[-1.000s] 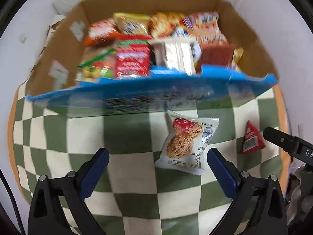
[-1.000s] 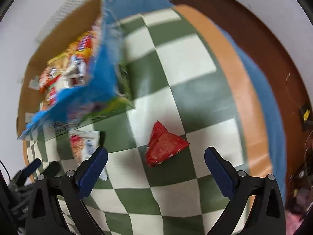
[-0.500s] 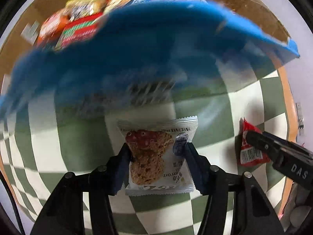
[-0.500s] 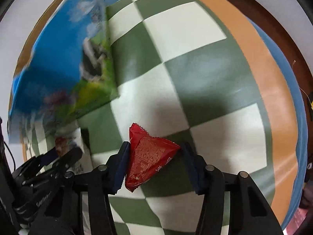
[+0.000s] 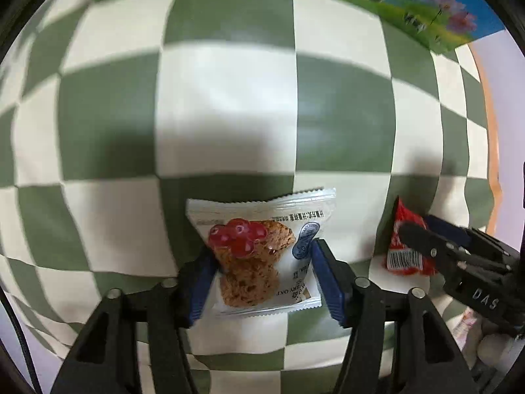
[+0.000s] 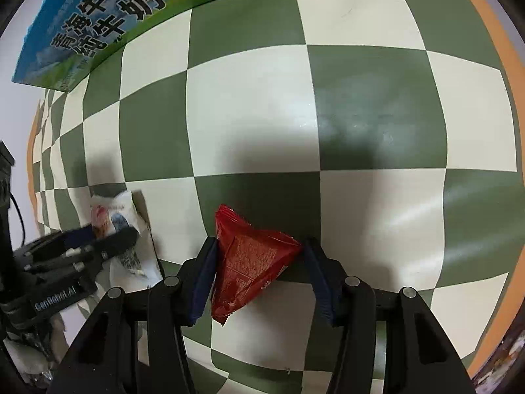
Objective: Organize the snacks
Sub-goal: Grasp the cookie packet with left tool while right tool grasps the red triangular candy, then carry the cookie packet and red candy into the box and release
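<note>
A white oat-cookie packet (image 5: 262, 246) lies flat on the green-and-cream checkered cloth (image 5: 229, 115). My left gripper (image 5: 262, 249) points down at it, its blue pads (image 5: 200, 279) against both of the packet's sides, and its jaws are opening slightly. A red triangular snack packet (image 6: 252, 259) sits between the pads of my right gripper (image 6: 261, 243). Those pads touch the packet's left side and right tip, and these jaws are opening a little too. Each wrist view shows the other gripper at its edge: the right gripper (image 5: 423, 233) on the red packet (image 5: 403, 252), the left gripper (image 6: 115, 236) on the white packet (image 6: 111, 213).
The blue-and-green printed side of the snack box (image 6: 98, 16) runs along the top of both views, box (image 5: 410, 0); its inside is hidden. The cloth's orange border (image 6: 492, 49) and the table edge lie to the right. White wrappers (image 6: 32, 361) lie at the lower left.
Both grippers dropped toward the cloth and went from wide open to closed around their packets. The box slid up to the top of both views, so its contents are no longer seen.
</note>
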Tool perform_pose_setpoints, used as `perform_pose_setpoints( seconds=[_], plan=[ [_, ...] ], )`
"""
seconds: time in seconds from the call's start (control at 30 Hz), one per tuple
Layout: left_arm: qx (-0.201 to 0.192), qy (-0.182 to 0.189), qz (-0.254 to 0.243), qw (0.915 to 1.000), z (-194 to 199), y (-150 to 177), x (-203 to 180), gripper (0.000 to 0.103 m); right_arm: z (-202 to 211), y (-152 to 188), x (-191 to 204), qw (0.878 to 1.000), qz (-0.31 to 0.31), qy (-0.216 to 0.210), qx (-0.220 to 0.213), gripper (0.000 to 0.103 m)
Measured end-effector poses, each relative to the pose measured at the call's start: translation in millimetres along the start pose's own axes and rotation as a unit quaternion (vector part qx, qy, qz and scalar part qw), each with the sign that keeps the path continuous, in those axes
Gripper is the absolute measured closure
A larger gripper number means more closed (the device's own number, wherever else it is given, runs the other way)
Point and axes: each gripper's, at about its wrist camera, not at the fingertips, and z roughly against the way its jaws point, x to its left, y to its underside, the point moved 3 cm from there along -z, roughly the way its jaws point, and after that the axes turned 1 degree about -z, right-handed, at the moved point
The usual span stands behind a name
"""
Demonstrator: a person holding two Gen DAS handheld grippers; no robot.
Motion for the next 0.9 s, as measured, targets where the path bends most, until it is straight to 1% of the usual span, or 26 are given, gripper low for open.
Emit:
perform_pose_setpoints(
  seconds=[0.07,0.13,0.17,0.2,0.4,0.47,0.5,0.53,0.57,0.6,0.67,0.77,0.9],
  plan=[
    [0.019,0.004,0.001,0.9998,-12.2,3.2,1.5,0.039,-0.6,0.4,-1.0,1.000,-0.014,-0.009,0.002,0.040],
    [0.019,0.001,-0.003,0.9998,-18.0,2.7,-3.6,0.038,-1.4,0.6,-1.1,1.000,-0.023,-0.010,0.007,0.039],
    [0.019,0.001,-0.002,0.9998,-17.8,3.0,-4.2,0.037,-1.6,0.6,-1.6,1.000,-0.025,-0.011,0.009,0.035],
    [0.020,0.001,0.000,0.9998,-18.2,2.9,-4.7,0.037,-0.1,-2.8,-5.4,1.000,-0.027,-0.012,0.011,0.034],
    [0.018,0.007,0.017,0.9997,-19.0,4.4,-1.6,0.037,-4.9,0.6,2.6,0.999,-0.022,0.003,0.023,0.034],
    [0.016,0.006,0.019,0.9997,-18.3,6.4,-2.1,0.037,-5.6,1.0,4.2,0.999,-0.025,0.007,0.020,0.034],
    [0.016,0.004,0.020,0.9997,-12.6,0.7,18.1,0.039,-6.1,1.5,5.3,0.999,-0.023,0.013,0.018,0.034],
    [0.012,-0.002,0.019,0.9997,-10.5,-0.4,22.6,0.042,-6.6,3.9,5.5,0.999,-0.021,0.022,0.014,0.037],
    [0.010,-0.006,0.019,0.9997,-7.1,-3.5,23.0,0.045,-8.3,5.6,6.7,0.999,-0.017,0.030,0.010,0.044],
    [0.010,-0.009,0.018,0.9998,-6.9,-3.3,22.5,0.047,-10.1,6.7,11.4,0.999,-0.011,0.039,0.005,0.045],
    [0.010,-0.015,0.014,0.9997,-2.4,-3.2,23.0,0.052,-10.3,8.6,15.1,0.999,-0.011,0.043,-0.002,0.047],
    [0.007,-0.016,0.013,0.9998,3.4,-2.7,23.2,0.054,-7.8,12.4,18.7,0.999,-0.008,0.044,-0.011,0.048],
    [-0.005,-0.020,0.007,0.9998,16.9,-1.4,24.8,0.056,0.8,15.6,21.0,0.999,-0.010,0.031,-0.021,0.049]
  ],
)
